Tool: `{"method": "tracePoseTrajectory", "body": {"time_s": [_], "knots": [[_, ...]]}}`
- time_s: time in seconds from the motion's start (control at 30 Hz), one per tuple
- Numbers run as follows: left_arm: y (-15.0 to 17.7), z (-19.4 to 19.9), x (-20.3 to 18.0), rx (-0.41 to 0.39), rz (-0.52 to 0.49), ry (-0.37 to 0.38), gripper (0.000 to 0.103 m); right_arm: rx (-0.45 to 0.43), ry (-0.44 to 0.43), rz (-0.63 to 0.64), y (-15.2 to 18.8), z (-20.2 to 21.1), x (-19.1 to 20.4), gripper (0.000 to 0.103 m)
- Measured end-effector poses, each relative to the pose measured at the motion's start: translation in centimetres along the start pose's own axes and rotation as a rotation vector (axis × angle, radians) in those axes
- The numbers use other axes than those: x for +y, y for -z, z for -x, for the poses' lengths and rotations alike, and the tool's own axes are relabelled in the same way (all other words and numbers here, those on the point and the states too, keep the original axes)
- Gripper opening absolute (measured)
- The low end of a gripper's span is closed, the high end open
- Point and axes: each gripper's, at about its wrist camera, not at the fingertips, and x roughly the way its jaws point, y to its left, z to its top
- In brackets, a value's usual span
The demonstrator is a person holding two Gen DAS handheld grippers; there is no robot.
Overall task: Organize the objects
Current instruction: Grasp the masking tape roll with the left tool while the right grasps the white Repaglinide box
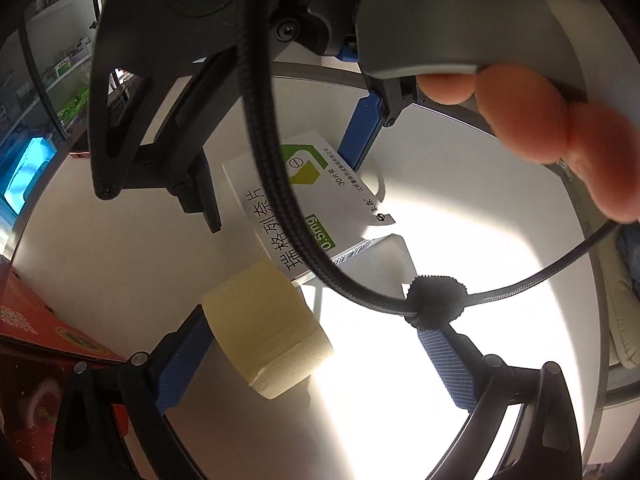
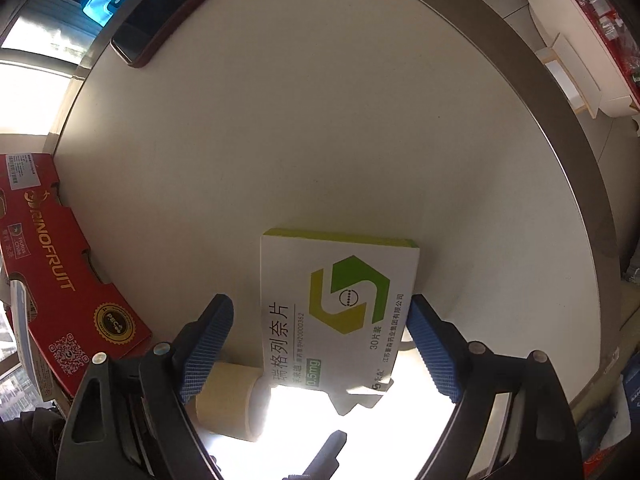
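Your right gripper [image 2: 320,348] hangs nose-down over the white medicine box [image 2: 336,312], its blue fingers [image 2: 208,344] spread wide on either side of the carton, the right one at the carton's edge and the left one clear, gripping nothing. The box lies flat on the round white tabletop [image 2: 280,120], its near-left corner propped on the roll of beige tape [image 2: 228,400], which sits just beside it. Your left gripper [image 1: 316,364] waits a little way off, fingers released, the tape roll resting against the left one but not pinched, as far as the left wrist view shows. The step in hand looks like the approach to picking up the box; the next move calls for lowering until the pads bracket its long sides, then closing squarely so the tilted carton does not skid off the roll. A red fruit carton [image 2: 60,280] sits at the left edge of the tabletop, a dark phone [image 2: 140,40] at the far rim, and strong sunlight bleaches the near side. Shelves of goods show beyond the far left
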Motion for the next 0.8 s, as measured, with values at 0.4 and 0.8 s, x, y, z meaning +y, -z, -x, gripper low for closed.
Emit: {"method": "tracePoseTrajectory", "body": {"time_s": [0.4,0.8], "knots": [[3.5,3.5,-3.2,-0.021,0.007,0.103,0.102,-0.033,0.046,0.021,1.0,0.0,-0.5,0.089],[6.0,5.0,-3.7,-0.056,-0.025,0.209,0.013,-0.141,0.08,-0.053,3.3,2.4,-4.5,0.072]]}}
